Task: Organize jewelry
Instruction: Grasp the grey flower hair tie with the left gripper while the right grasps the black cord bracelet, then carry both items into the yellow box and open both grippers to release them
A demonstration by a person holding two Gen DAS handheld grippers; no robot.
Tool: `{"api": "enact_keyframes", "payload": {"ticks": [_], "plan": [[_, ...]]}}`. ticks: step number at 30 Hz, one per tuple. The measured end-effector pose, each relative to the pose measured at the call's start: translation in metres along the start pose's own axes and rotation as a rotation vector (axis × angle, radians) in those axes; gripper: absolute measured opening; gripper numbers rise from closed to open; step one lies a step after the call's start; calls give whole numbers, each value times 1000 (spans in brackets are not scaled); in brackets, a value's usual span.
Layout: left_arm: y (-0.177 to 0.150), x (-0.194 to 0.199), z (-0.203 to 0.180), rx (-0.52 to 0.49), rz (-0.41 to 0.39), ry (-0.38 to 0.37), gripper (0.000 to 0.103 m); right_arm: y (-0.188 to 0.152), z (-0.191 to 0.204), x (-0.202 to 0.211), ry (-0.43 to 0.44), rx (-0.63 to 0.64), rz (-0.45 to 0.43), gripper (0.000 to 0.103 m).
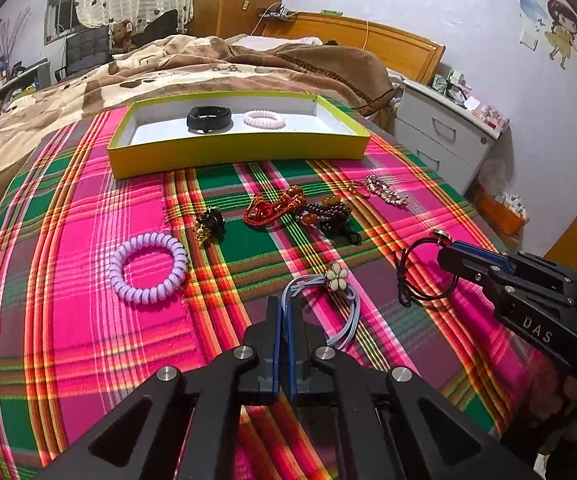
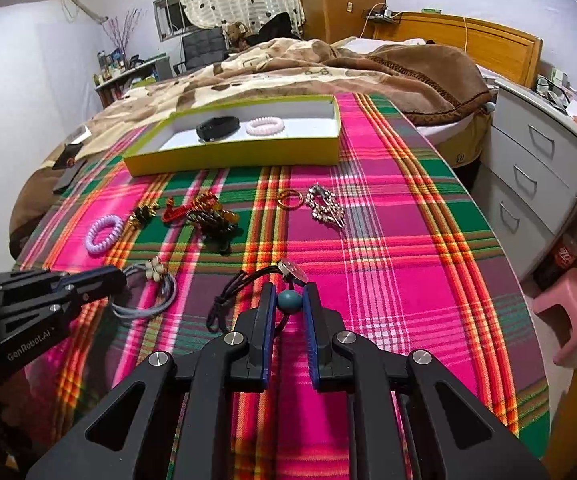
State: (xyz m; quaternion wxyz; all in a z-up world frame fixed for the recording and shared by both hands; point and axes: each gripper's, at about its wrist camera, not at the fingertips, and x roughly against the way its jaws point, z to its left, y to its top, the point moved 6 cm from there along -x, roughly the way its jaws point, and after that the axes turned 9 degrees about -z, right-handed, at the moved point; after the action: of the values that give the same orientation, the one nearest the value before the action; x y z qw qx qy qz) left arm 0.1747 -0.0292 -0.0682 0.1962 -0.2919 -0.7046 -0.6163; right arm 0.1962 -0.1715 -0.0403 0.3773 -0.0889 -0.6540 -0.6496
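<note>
The left gripper (image 1: 284, 312) is pinching the pale blue elastic cords of a hair tie with a cream flower charm (image 1: 336, 276), its 2 blue-padded fingers pressed together on the cords, which are lying on the plaid cloth. The right gripper (image 2: 288, 300) is clamping a teal round bead (image 2: 288, 301) between its blue pads; the bead belongs to a black cord hair tie with a round metal charm (image 2: 292, 270), whose loop is trailing to the left of the fingers.

Both grippers are sitting side by side over the near part of the pink, green and orange plaid cloth (image 1: 68, 320) that is covering the bed. Beyond them, a lilac spiral coil hair tie (image 1: 148, 268) is lying at the left. Next to it a small black-and-gold beaded piece (image 1: 208, 224), a red cord bracelet with amber beads (image 1: 272, 206) and a dark beaded bracelet (image 1: 332, 216) are lying in a row, the last 2 touching. A thin gold ring (image 2: 290, 199) and a silver rhinestone hair clip (image 2: 324, 204) are lying just beside each other at the right.

Farther back, a shallow yellow-green cardboard box with a white inside (image 1: 240, 152) is holding a black band (image 1: 209, 118) and a pale pink spiral coil hair tie (image 1: 264, 119), close together.
</note>
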Motion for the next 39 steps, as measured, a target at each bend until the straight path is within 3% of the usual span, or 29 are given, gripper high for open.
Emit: {"api": "enact_keyframes", "payload": {"ticks": [16, 39], "plan": [[26, 39, 7, 21, -118, 2, 2, 23, 11, 22, 40, -22, -71, 14], [93, 31, 42, -3, -205, 65, 2, 78, 21, -1, 79, -8, -122, 14]]}}
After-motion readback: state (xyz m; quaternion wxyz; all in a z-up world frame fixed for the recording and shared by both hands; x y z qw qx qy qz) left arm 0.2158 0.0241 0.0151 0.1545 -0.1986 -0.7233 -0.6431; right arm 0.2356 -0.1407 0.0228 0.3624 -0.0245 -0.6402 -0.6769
